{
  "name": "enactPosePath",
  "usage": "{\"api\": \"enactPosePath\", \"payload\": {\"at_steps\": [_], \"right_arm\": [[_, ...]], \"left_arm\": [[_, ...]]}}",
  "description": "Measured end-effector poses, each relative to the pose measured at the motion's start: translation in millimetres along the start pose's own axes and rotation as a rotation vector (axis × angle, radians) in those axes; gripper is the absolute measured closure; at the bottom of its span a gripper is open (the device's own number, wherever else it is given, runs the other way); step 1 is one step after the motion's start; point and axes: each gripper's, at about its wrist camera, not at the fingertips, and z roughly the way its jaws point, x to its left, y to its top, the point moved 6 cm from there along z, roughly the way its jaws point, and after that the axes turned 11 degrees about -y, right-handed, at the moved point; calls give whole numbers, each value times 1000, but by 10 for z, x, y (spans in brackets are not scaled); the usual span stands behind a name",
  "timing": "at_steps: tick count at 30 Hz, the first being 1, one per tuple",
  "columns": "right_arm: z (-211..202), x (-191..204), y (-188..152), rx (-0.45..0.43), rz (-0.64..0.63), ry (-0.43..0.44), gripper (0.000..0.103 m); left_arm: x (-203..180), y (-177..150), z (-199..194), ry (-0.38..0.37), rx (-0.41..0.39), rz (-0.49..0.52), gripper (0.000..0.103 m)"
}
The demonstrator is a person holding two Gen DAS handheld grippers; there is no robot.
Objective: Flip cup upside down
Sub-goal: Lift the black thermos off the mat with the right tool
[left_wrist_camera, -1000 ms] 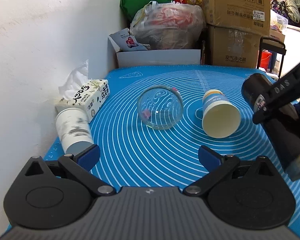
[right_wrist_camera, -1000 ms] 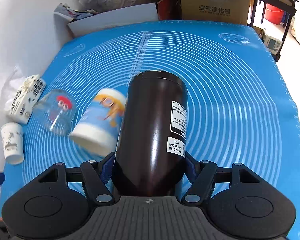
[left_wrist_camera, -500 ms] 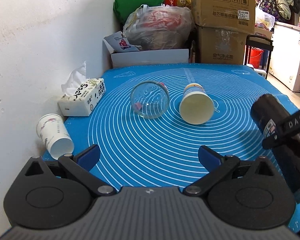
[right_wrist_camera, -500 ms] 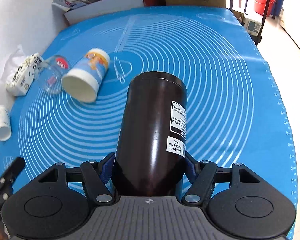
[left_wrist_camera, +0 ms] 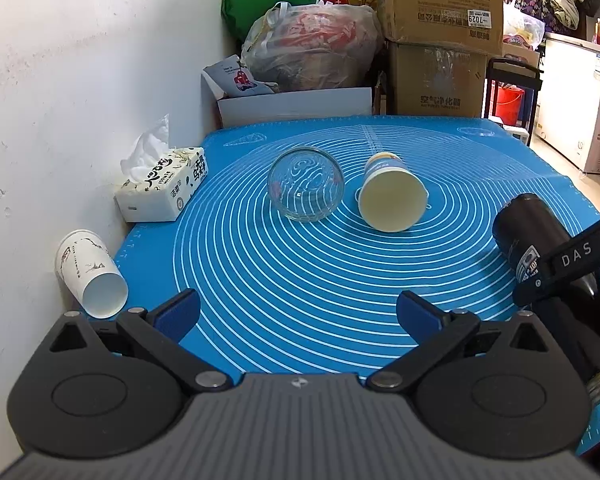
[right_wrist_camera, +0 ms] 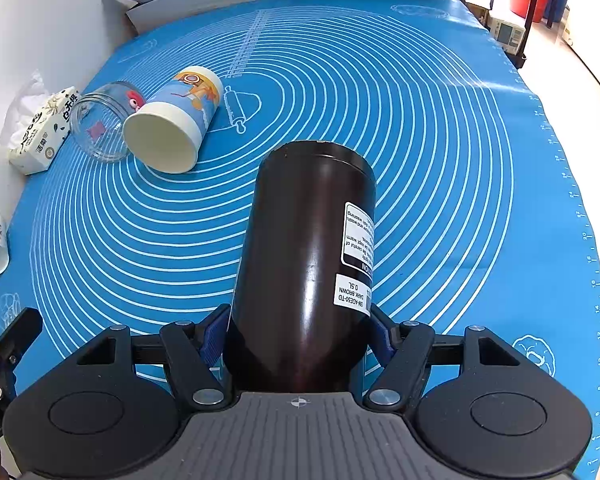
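The right gripper (right_wrist_camera: 298,340), clamped on the dark brown cup (right_wrist_camera: 306,264), has drawn back from the paper cup (right_wrist_camera: 176,120) and glass (right_wrist_camera: 100,124), carrying it clear above the blue mat (right_wrist_camera: 440,140) for inverting, while the left gripper (left_wrist_camera: 298,314) hangs open and empty.

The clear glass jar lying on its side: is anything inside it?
The glass jar looks empty; the blue mat lines show straight through. Red marks seem printed on its wall, though that is unclear.

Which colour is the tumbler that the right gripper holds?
Dark brown tumbler, glossy, with white labels; right wrist view shows it best.
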Motion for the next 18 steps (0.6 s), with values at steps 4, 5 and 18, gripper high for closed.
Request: {"api": "enactPosePath", "payload": {"at_steps": [4, 5, 18], "right_arm": [[-12, -16, 8, 1, -7, 5, 27], [-33, -23, 1, -3, -6, 18, 26], [-353, -197, -152, -76, -13, 63, 13]], "left_arm": [[-42, -1, -23, 0, 4, 8, 0], [-60, -1, -31, 0, 4, 11, 0], [-330, 96, -193, -18, -12, 25, 0]]}}
